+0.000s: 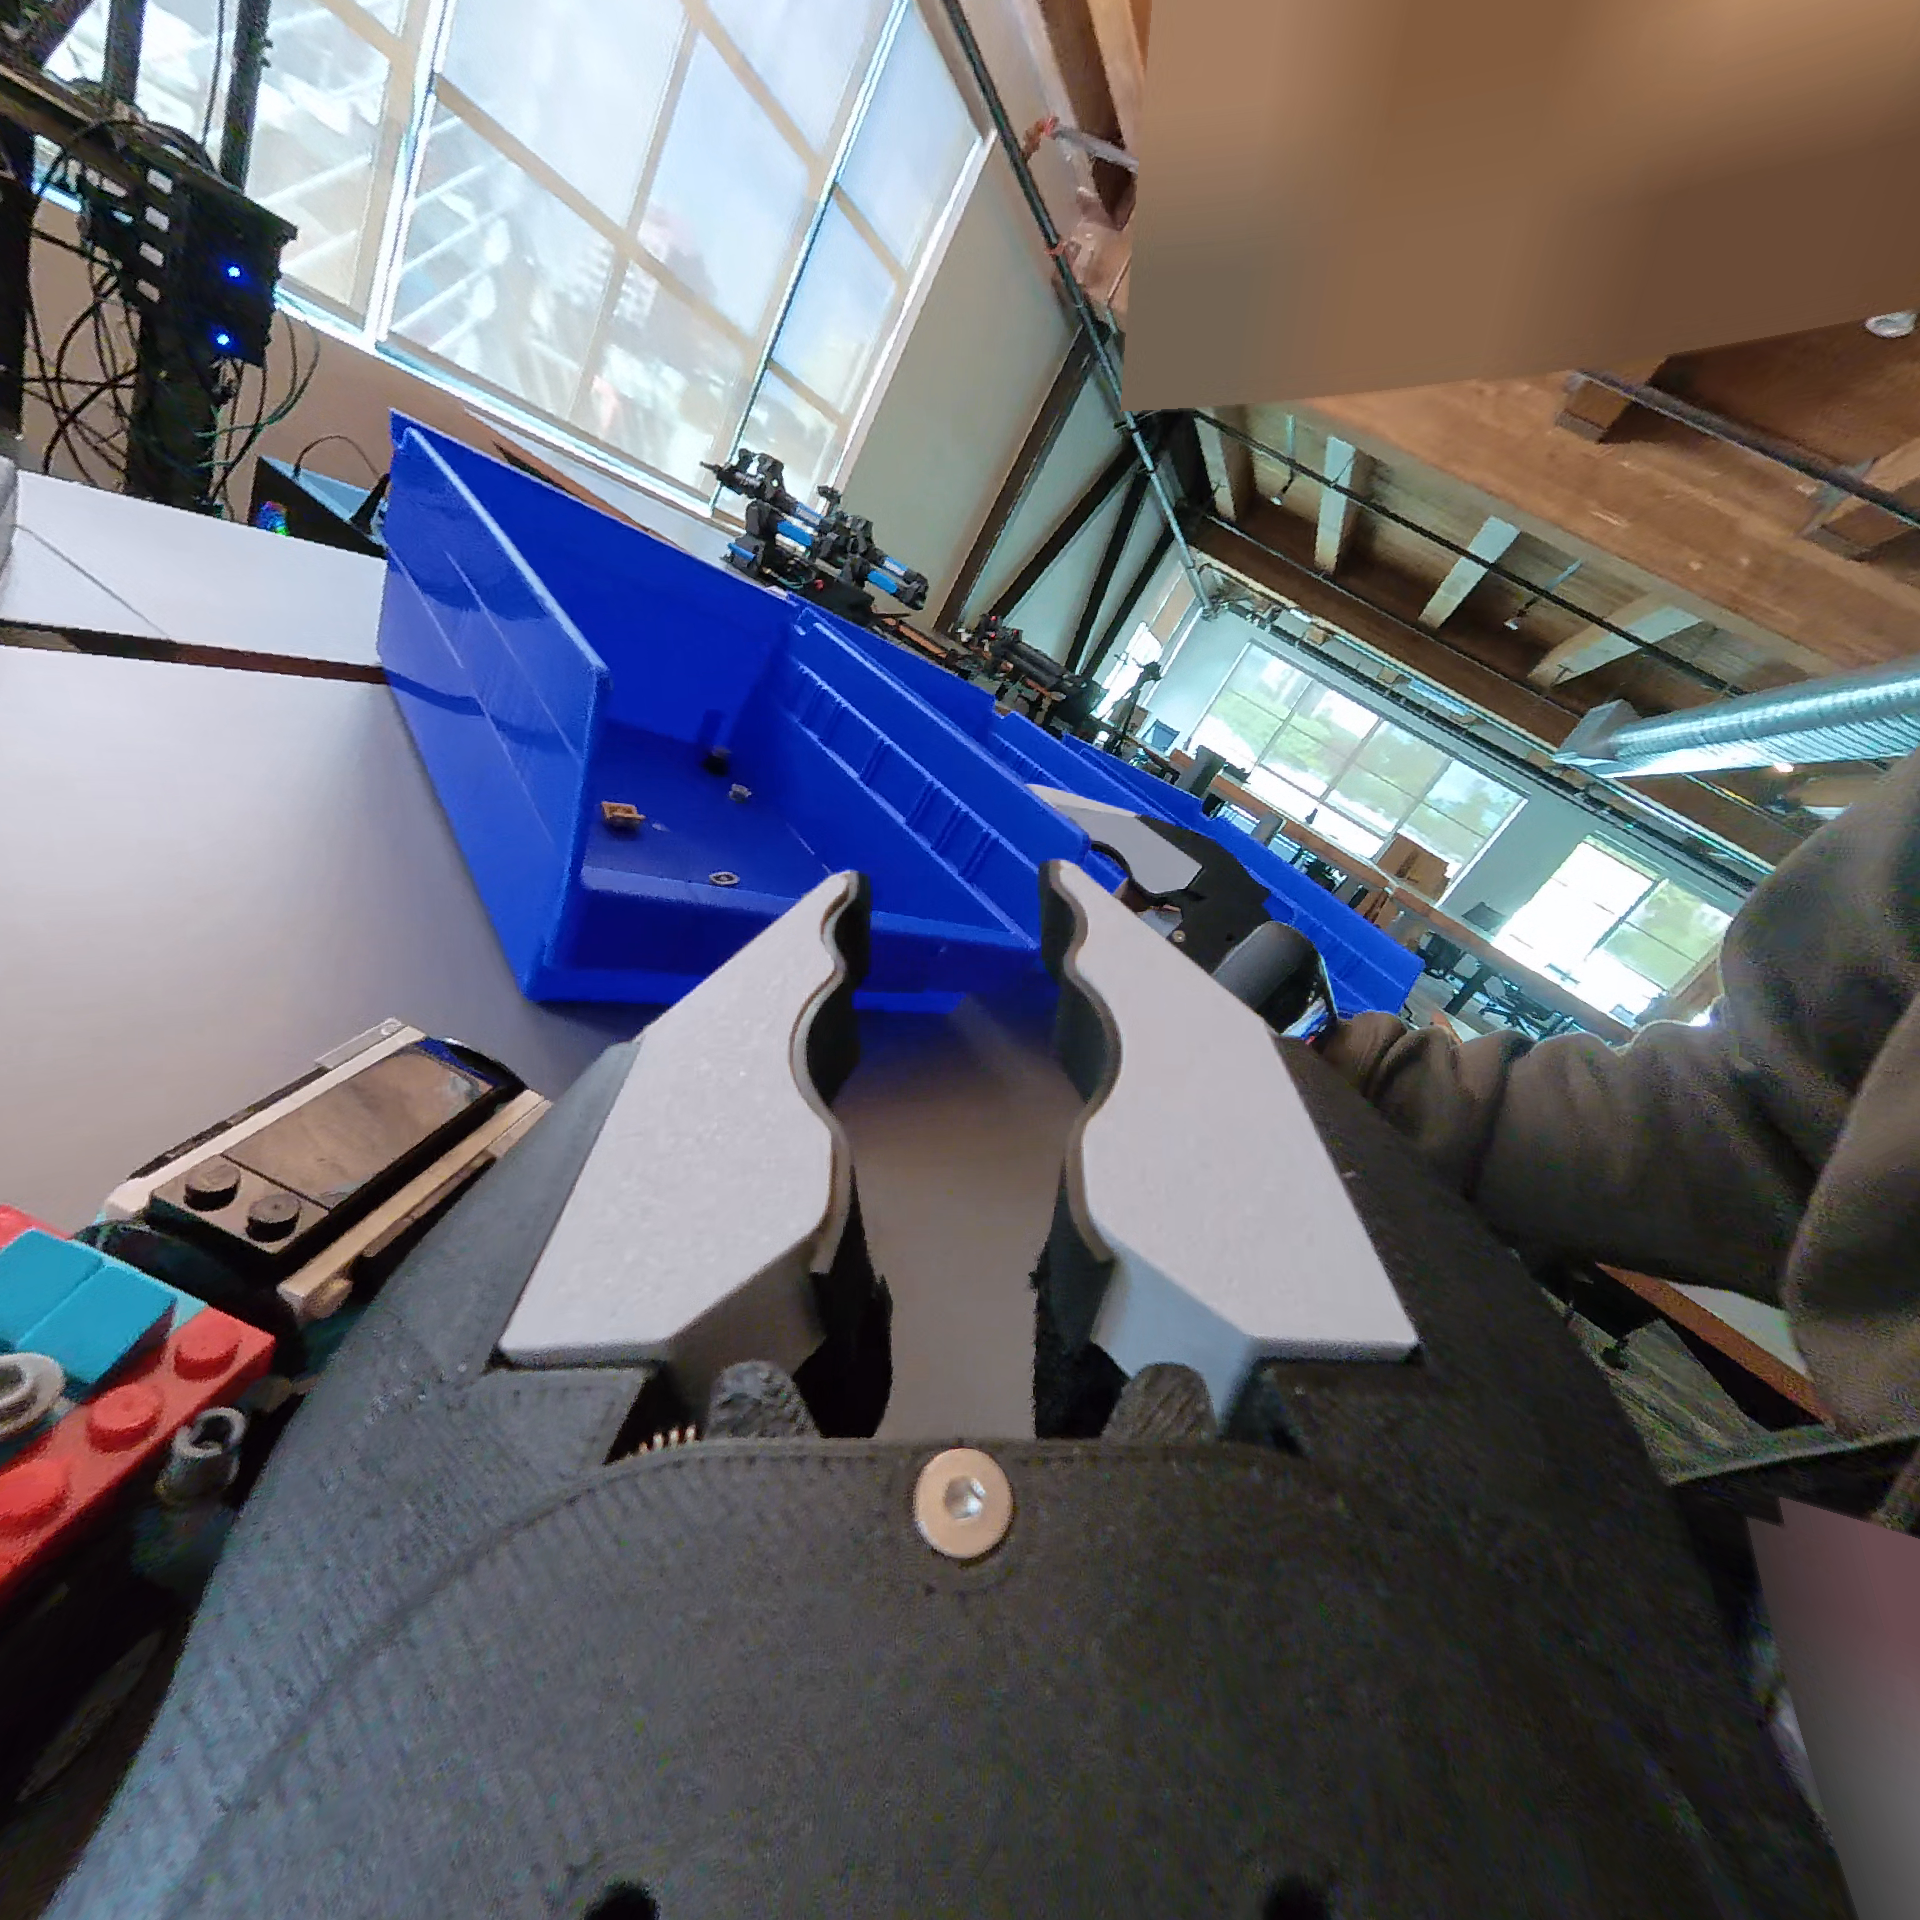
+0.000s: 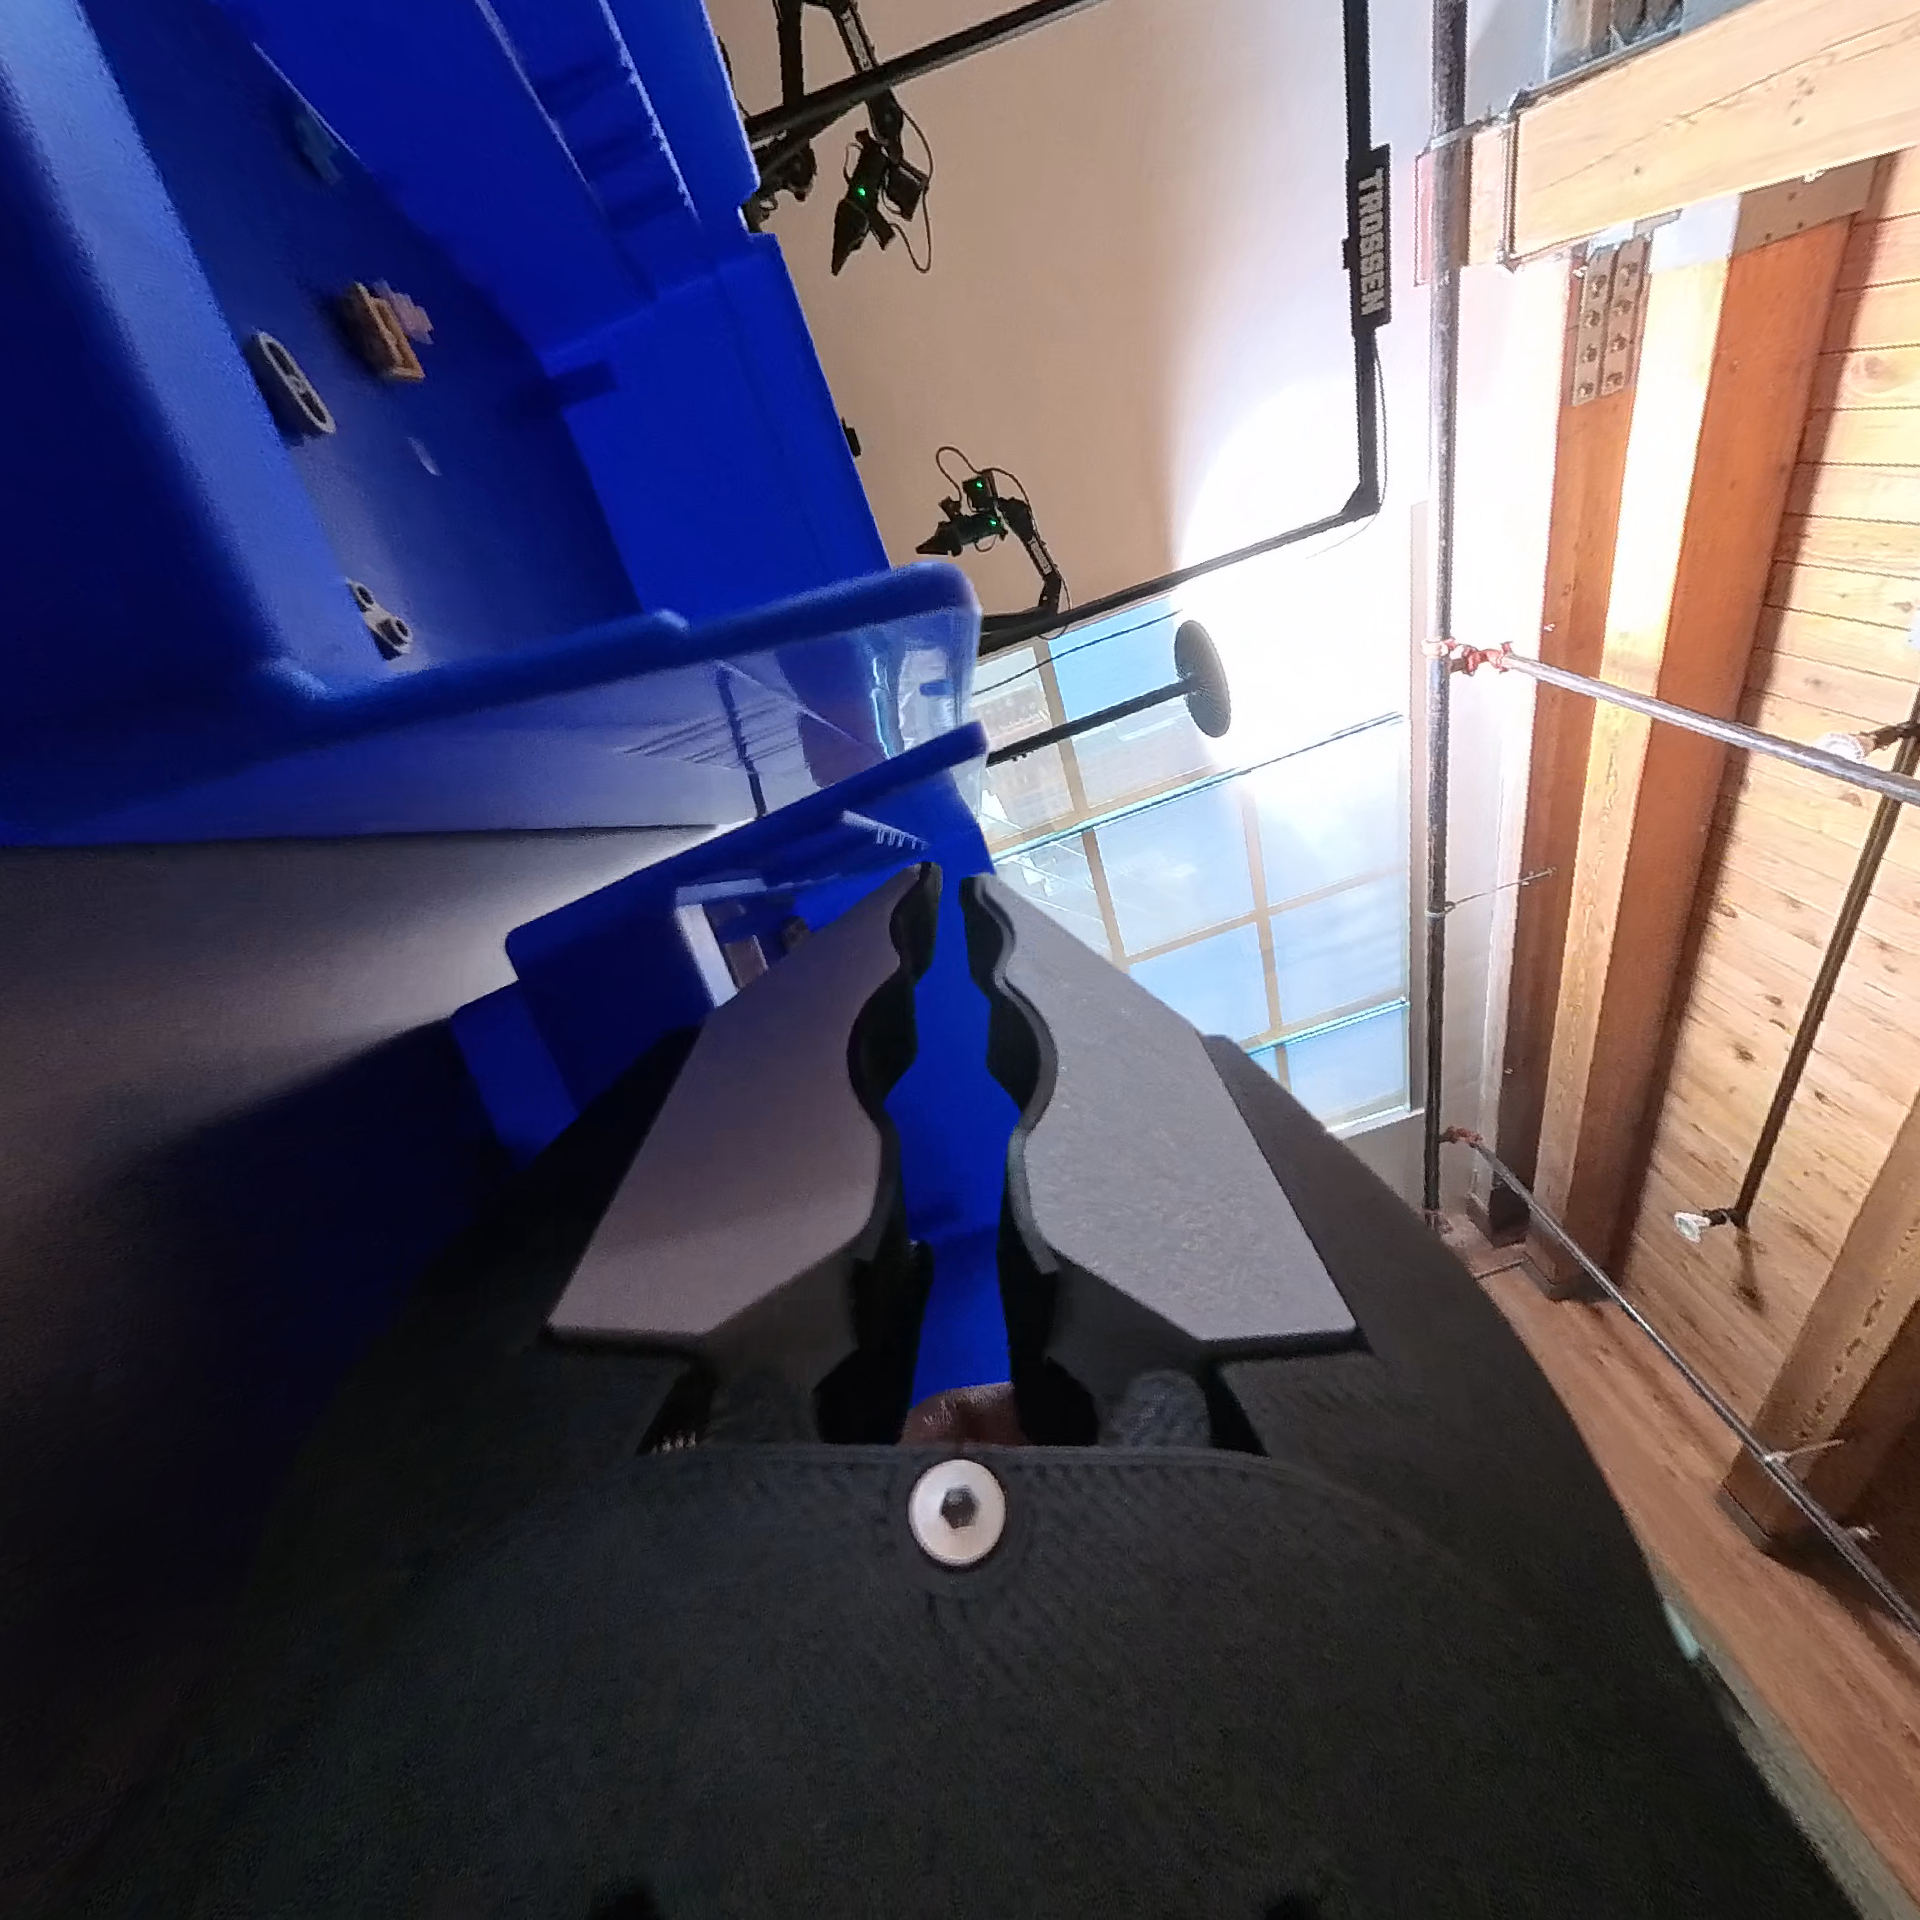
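Note:
My left gripper (image 1: 951, 883) is open and empty. It hovers over the grey table (image 1: 156, 831), just short of the near end of a blue bin (image 1: 488, 665). That bin holds a few small parts, among them a tan piece (image 1: 621, 814). My right gripper (image 2: 943, 883) is shut on the thin wall (image 2: 940, 1039) of a nearer blue bin (image 2: 582, 987), and blue plastic fills the narrow slit between its pads. It also shows in the left wrist view (image 1: 1164, 862) at the far bins. Beyond it another blue bin (image 2: 208, 520) holds a tan piece (image 2: 379, 332) and a dark ring (image 2: 291, 384).
At the left of the left wrist view lie a black handheld device (image 1: 343, 1132), a red toy brick (image 1: 104, 1403) and a teal block (image 1: 73, 1299). A person's grey sleeve (image 1: 1662, 1091) reaches in from the right. Windows and wooden beams lie beyond. Some 25 cm of space lies between my two pairs of fingers.

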Demonstrator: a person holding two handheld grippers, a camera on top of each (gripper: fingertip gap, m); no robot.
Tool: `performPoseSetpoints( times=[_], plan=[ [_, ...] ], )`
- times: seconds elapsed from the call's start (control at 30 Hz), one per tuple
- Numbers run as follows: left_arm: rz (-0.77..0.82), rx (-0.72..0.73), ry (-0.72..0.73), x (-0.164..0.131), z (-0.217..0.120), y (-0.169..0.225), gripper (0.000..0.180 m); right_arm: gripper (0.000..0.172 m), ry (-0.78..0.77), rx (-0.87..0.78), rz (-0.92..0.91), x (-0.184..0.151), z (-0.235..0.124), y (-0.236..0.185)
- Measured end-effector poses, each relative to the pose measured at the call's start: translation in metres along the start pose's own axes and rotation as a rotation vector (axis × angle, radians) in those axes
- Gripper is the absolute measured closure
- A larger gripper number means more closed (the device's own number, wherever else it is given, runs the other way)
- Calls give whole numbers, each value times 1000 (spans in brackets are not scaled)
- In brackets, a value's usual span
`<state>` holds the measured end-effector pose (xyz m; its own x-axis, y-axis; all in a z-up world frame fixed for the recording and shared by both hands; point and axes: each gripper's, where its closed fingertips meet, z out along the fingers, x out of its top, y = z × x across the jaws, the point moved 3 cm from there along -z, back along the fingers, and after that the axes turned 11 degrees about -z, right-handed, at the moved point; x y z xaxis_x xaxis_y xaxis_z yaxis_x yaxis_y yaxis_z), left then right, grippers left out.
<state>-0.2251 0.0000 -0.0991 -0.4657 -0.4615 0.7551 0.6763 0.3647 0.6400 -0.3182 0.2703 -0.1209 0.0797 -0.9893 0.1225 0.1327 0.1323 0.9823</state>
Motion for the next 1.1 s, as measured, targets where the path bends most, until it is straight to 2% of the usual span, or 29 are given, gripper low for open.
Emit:
performPoseSetpoints(
  times=[0.17, 0.53, 0.9, 1.1],
  plan=[
    [-16, 23, -21, -2, 3, -4, 146, 170, 10, 15, 40, -1, 2, -1],
    [-5, 24, 15, 2, -1, -3, 145, 166, 7, 8, 50, -2, 2, 2],
    [-5, 0, 3, 1, 0, 0, 144, 153, 24, -5, 3, 6, -8, 2],
    [26, -20, 25, 3, -3, 5, 144, 140, 26, -36, -1, 9, -12, 10]
  ],
)
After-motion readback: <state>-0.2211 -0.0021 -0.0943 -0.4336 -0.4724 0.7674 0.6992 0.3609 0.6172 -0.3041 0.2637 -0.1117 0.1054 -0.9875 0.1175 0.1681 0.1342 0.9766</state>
